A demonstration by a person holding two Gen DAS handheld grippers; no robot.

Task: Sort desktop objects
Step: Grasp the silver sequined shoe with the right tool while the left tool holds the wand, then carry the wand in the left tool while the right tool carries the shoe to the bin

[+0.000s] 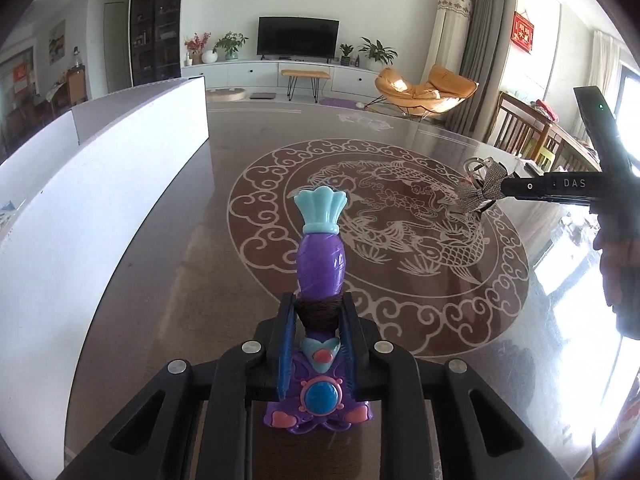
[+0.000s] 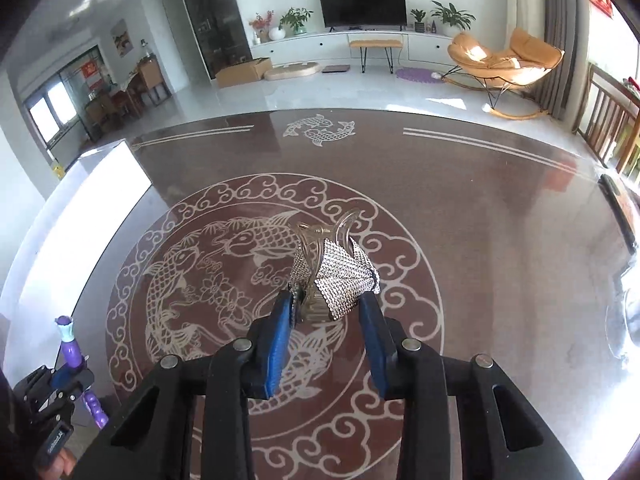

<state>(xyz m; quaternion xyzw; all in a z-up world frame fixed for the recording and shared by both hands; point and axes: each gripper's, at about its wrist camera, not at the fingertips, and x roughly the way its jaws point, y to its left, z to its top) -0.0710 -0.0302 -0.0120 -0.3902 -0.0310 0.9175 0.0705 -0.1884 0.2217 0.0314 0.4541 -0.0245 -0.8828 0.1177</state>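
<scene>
A purple toy wand (image 1: 320, 256) with a pale blue fan-shaped tip and pink and blue gems sticks out forward from my left gripper (image 1: 318, 300), which is shut on its dark middle band. The right wrist view shows the same toy wand (image 2: 70, 350) and left gripper (image 2: 60, 380) at the lower left. My right gripper (image 2: 328, 298) is shut on a clear hair clip (image 2: 340, 276) with a rhinestone bow, both blue pads against it. From the left wrist view, that hair clip (image 1: 478, 192) hangs above the table at the tip of the right gripper (image 1: 504, 188).
A tall white box (image 1: 100, 184) stands along the table's left side, and the right wrist view shows this white box (image 2: 92, 200) too. The dark glossy table (image 2: 480, 220) bears a white fish pattern. A dark remote (image 2: 620, 208) lies near its right edge. Wooden chairs (image 1: 520, 128) stand beyond.
</scene>
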